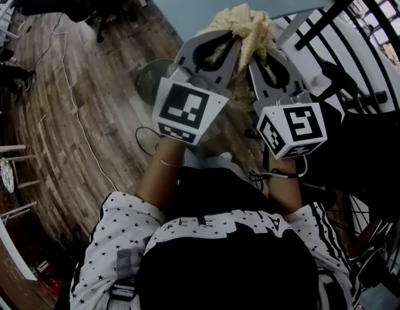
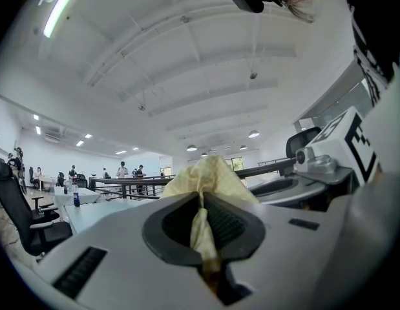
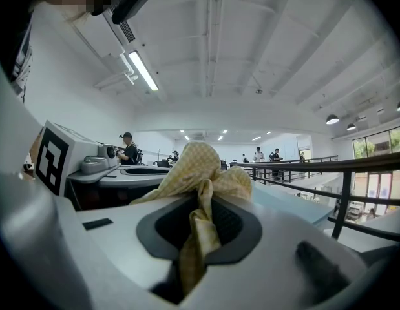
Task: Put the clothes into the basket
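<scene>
Holding yellow cloth (image 1: 246, 19) up, my left gripper (image 1: 216, 47) and right gripper (image 1: 272, 63) both pinching it; best move together, grip firm, release over basket.

Large open-plan office: high white ceiling (image 2: 187, 63) with a strip light (image 3: 143, 70), black office chair (image 2: 15, 205) beside long desks (image 2: 90, 213), black railing (image 3: 329, 165), wood-plank floor (image 1: 103, 108), people (image 2: 122, 170) standing far off.
</scene>
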Demonstrator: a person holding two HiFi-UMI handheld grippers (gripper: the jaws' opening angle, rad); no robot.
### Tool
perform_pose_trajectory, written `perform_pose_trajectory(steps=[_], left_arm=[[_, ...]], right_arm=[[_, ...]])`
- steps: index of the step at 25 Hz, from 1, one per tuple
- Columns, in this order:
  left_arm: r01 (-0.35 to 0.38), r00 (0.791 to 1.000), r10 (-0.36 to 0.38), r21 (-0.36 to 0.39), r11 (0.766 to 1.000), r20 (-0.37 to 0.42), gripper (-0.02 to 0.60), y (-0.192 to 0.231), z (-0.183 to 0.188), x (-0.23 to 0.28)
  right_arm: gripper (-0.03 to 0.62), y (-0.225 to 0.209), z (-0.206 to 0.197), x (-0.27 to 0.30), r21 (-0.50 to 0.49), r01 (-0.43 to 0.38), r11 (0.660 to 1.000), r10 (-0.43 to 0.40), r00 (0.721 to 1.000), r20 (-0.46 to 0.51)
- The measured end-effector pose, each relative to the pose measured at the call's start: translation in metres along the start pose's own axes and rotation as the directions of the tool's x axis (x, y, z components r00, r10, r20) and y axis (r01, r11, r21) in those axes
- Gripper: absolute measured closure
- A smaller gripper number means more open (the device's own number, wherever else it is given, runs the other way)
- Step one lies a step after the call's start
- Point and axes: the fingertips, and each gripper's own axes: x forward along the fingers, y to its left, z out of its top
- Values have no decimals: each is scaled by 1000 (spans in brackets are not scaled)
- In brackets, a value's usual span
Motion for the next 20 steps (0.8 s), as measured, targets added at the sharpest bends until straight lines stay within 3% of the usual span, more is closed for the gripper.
perform_pose_trajectory(steps=[8,20], left_arm=[[-8,1000,8,-7,1000,13,548,39,-1,-5],[-111,994,111,-10,994,7,548,116,-4,-53]], right_arm=[[540,15,8,35,-10,-8,1000,8,1000,3],[540,81,21,96,-16,-113,993,113,994,7]])
